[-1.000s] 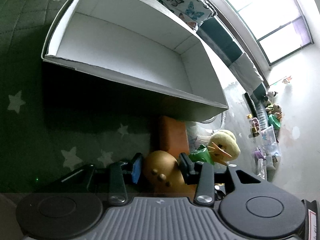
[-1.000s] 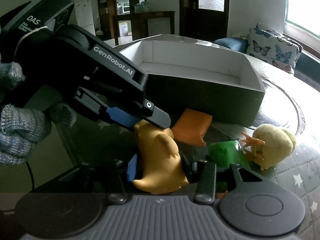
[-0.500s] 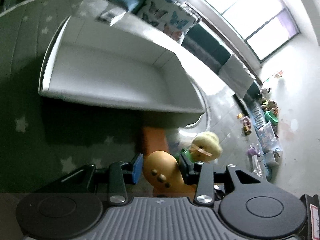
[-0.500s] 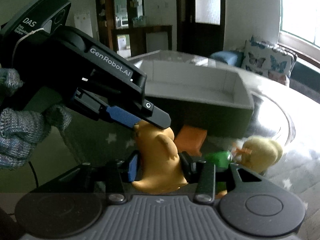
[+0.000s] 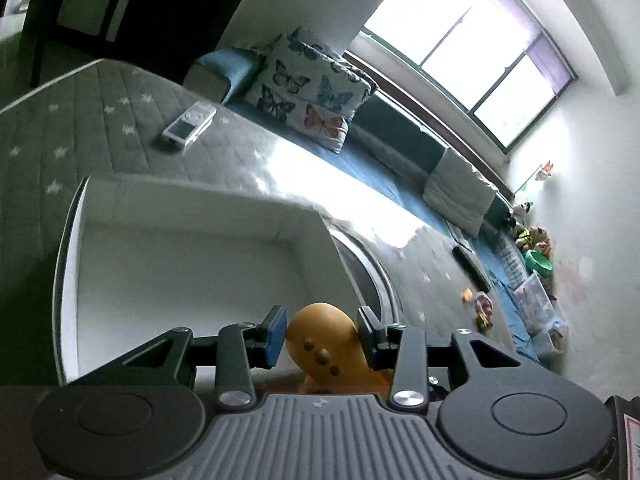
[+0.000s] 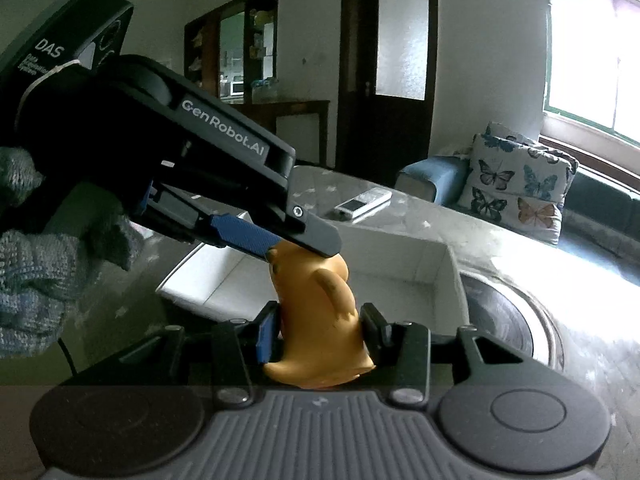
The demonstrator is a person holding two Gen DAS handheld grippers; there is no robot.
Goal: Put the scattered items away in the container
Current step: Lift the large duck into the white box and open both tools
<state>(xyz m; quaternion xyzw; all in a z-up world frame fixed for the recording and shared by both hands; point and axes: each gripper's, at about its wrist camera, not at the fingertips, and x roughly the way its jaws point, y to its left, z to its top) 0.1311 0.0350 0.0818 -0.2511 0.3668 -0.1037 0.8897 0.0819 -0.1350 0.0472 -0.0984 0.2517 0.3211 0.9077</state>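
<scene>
An orange rubber animal toy (image 6: 320, 320) is held by both grippers at once. My right gripper (image 6: 318, 330) is shut on its body. My left gripper (image 5: 322, 338) is shut on its head (image 5: 324, 344), and its fingers (image 6: 256, 236) reach in from the left in the right wrist view. The toy hangs above the near edge of the white box (image 5: 180, 256), which also shows in the right wrist view (image 6: 400, 276) and looks bare inside. The other toys are out of view.
The box stands on a grey star-patterned quilted cover (image 5: 100, 128). A white phone-like device (image 6: 362, 202) lies beyond the box. A butterfly cushion (image 6: 516, 184) and a blue sofa are at the back right. A round dark rim (image 6: 512, 320) lies right of the box.
Both grippers have lifted the orange toy up off the cover and toward the box. The yellow plush, green item and orange piece have dropped out of view.
</scene>
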